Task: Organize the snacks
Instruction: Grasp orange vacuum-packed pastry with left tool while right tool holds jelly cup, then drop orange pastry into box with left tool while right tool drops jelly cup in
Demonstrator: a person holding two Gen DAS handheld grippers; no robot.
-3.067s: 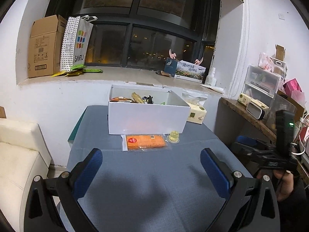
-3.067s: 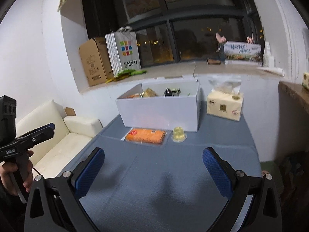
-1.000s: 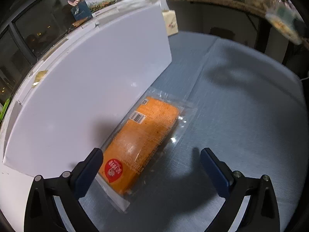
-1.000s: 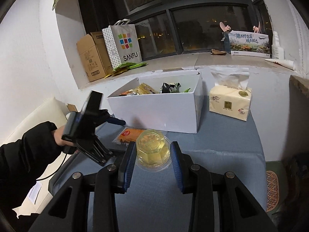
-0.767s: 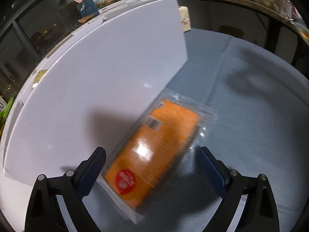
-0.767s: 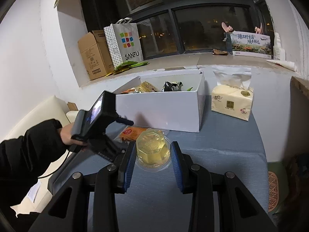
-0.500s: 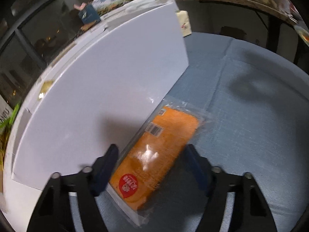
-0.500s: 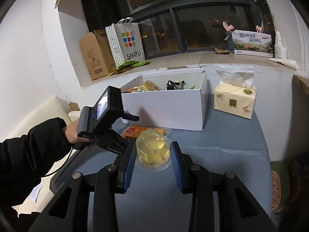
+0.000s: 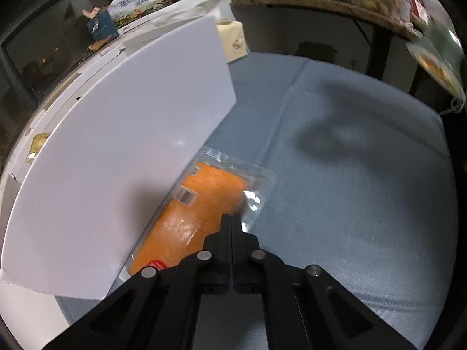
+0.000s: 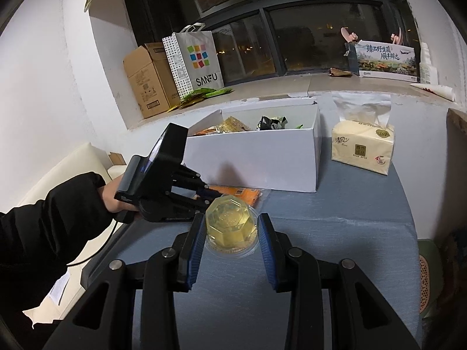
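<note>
Tissue pack (image 10: 362, 148), cardboard box (image 10: 147, 80) — shopping bag (image 10: 197, 58)

The left wrist view sits low and very close over the counter (image 9: 350, 175), looking along its claw (image 9: 231, 221) and tilted, with the white box (image 9: 122, 151) wall filling its left half. The right wrist view looks from higher and farther back, level, facing the window (image 10: 292, 14). Both share the white box (image 10: 256, 160), the orange snack packet (image 9: 201, 204) (image 10: 242, 194), the tissue pack (image 9: 232, 40) (image 10: 363, 148) and the counter (image 10: 350, 204).
</note>
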